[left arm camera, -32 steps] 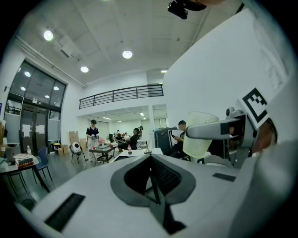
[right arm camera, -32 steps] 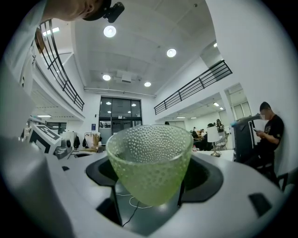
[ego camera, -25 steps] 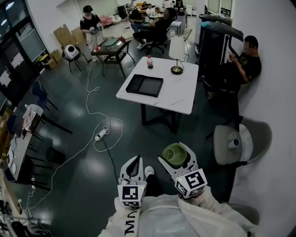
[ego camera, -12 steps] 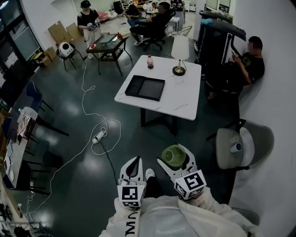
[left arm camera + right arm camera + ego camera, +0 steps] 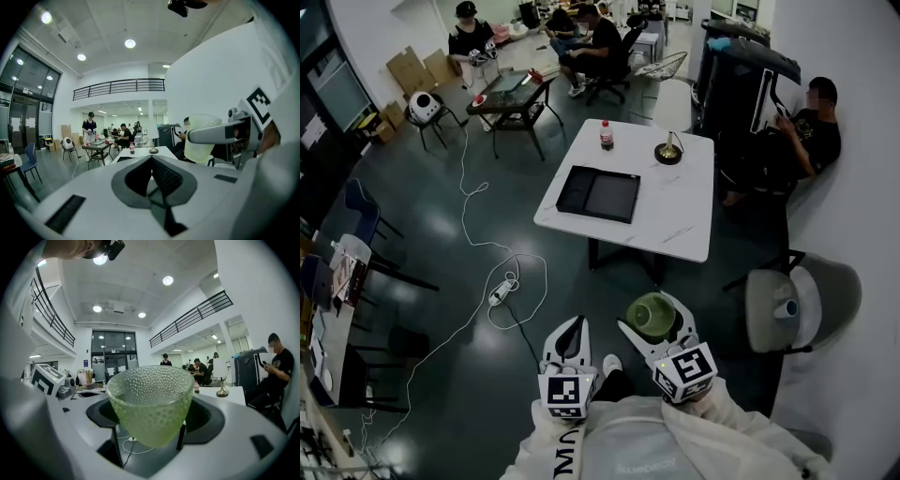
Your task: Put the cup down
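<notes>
A pale green, dimpled glass cup is held upright above the dark floor, and my right gripper is shut on it. In the right gripper view the cup fills the middle, with a jaw pressed to each side. My left gripper hangs beside it at the left, shut and holding nothing. Its closed jaws meet in the left gripper view, where the cup shows at the right. The white table stands some way ahead.
On the table lie a black tray, a red-capped bottle and a lamp. A grey chair stands at the right and a person sits beyond it. A white cable with a power strip crosses the floor at the left.
The table and the room have slid slightly down and nearer in the head view. Both grippers keep their places in the frame, and the cup stays gripped.
</notes>
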